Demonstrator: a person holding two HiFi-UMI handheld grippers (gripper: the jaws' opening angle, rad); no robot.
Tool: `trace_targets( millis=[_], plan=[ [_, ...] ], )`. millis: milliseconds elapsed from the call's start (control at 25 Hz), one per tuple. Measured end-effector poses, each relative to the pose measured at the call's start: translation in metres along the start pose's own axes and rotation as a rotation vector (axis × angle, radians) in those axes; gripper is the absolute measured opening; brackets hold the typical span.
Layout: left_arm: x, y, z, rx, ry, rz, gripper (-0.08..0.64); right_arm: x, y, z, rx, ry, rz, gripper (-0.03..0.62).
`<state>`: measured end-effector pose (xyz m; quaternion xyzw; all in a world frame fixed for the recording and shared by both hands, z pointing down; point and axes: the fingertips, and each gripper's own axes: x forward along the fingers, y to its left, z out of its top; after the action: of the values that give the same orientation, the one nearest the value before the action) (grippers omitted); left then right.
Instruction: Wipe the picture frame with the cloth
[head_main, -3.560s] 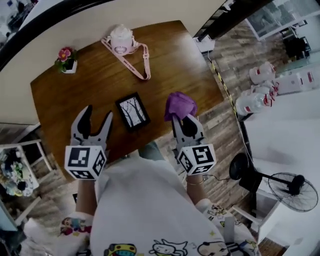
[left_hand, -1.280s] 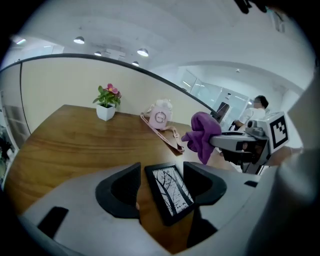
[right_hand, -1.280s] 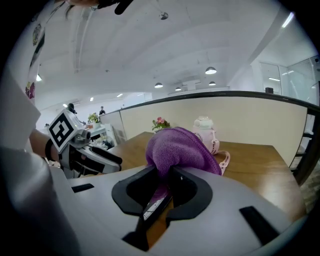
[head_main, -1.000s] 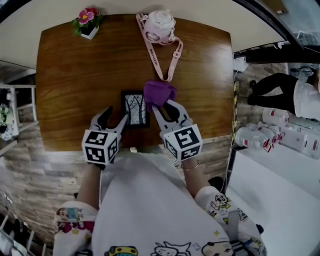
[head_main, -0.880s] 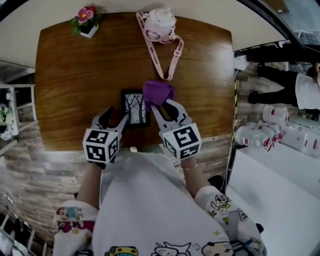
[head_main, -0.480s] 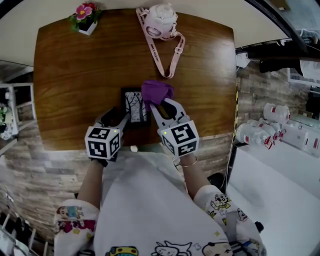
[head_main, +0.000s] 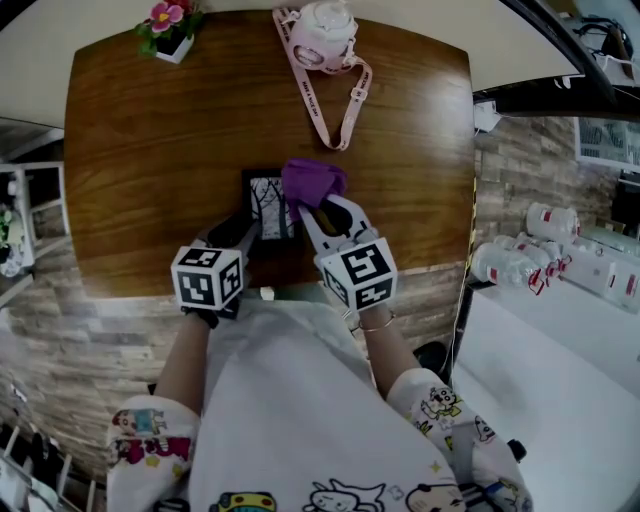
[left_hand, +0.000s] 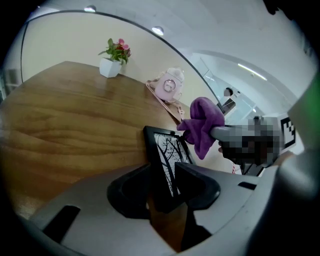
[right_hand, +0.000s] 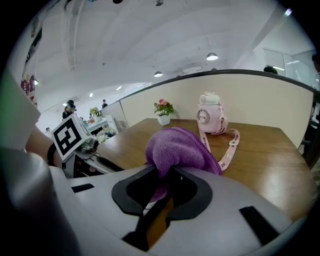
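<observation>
A small black picture frame (head_main: 264, 203) with a tree print lies on the brown table (head_main: 150, 150). My left gripper (head_main: 244, 232) is at its near edge; its jaws have just been closing. In the left gripper view the picture frame (left_hand: 168, 159) stands between both pads of the left gripper (left_hand: 162, 182), which press on it. My right gripper (head_main: 322, 210) is shut on a bunched purple cloth (head_main: 312, 182), and the cloth (left_hand: 204, 122) hangs over the frame's far right corner. In the right gripper view the cloth (right_hand: 180, 147) bulges out of the right gripper (right_hand: 167, 182).
A pink bottle with a long strap (head_main: 322, 22) stands at the table's far edge, a small flower pot (head_main: 168, 20) at the far left corner. The table's near edge runs just under both grippers. Large water bottles (head_main: 510, 265) lie on the floor to the right.
My left gripper has come forward and down onto the frame's near edge and its jaws have narrowed round it. The right gripper with the cloth has sunk a little.
</observation>
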<state>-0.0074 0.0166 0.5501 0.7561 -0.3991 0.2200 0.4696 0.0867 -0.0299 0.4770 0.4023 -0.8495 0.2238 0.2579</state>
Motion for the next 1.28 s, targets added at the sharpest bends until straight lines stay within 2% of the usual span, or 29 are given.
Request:
trace_targets(
  millis=[240,640,920,1280],
  plan=[
    [0.003,0.005,-0.006,-0.047,0.021,0.015,0.083,-0.001,0.001,-0.002,0.002,0.005,-0.002,0.051],
    [0.006,0.01,-0.008,-0.187,0.036,-0.034,0.072,0.002,0.003,-0.004,-0.008,0.018,0.004,0.051],
    [0.005,0.01,-0.007,-0.203,0.033,-0.056,0.069,0.013,0.011,0.001,-0.055,0.046,0.044,0.051],
    [0.005,0.01,-0.007,-0.21,0.032,-0.079,0.066,0.047,0.038,0.006,-0.171,0.145,0.168,0.051]
  ],
)
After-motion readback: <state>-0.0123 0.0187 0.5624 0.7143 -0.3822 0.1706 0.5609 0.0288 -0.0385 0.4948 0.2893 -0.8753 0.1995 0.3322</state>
